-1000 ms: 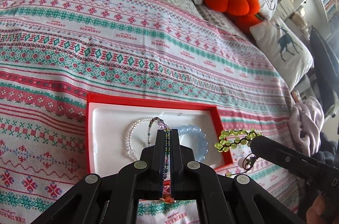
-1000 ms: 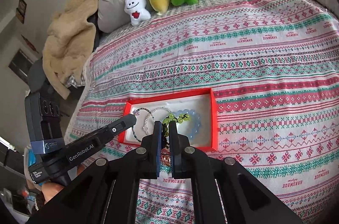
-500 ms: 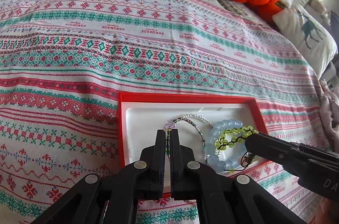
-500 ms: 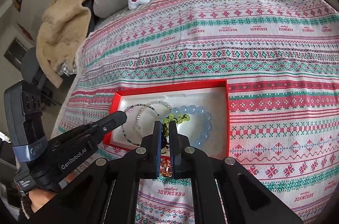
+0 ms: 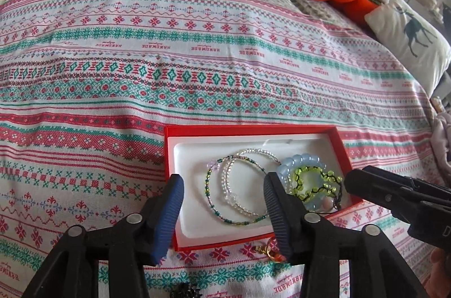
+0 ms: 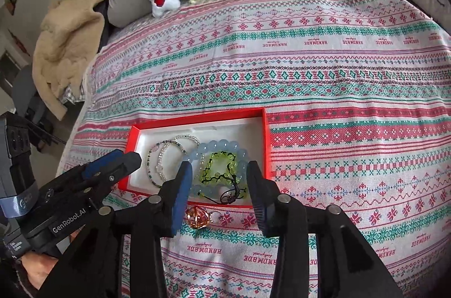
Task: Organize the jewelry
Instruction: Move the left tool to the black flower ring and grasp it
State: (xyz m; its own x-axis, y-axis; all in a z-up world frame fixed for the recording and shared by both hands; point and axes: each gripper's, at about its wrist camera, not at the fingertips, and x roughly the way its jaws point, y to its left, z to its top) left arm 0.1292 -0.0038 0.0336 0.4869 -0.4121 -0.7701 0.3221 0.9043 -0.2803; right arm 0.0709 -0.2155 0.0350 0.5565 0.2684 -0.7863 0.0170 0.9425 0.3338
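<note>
Both grippers, left gripper (image 5: 222, 202) and right gripper (image 6: 220, 185), are now gaping wide and empty, having just dropped the thin beaded bracelet (image 5: 235, 196) and green bracelet (image 6: 218, 169) into the red box (image 5: 248, 130) at lower centre, leaving the orange charm (image 6: 198, 217) outside.

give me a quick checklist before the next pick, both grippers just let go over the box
1. Left gripper open, empty: ok.
2. Right gripper open, empty: ok.
3. Green bracelet inside the box, lying on the blue bracelet: ok.
4. Thin bead bracelets inside the box: ok.
5. All jewelry boxed: not ok; an orange charm lies on the blanket before the box.
6. Dark piece at the left view's bottom edge: cannot tell.
</note>
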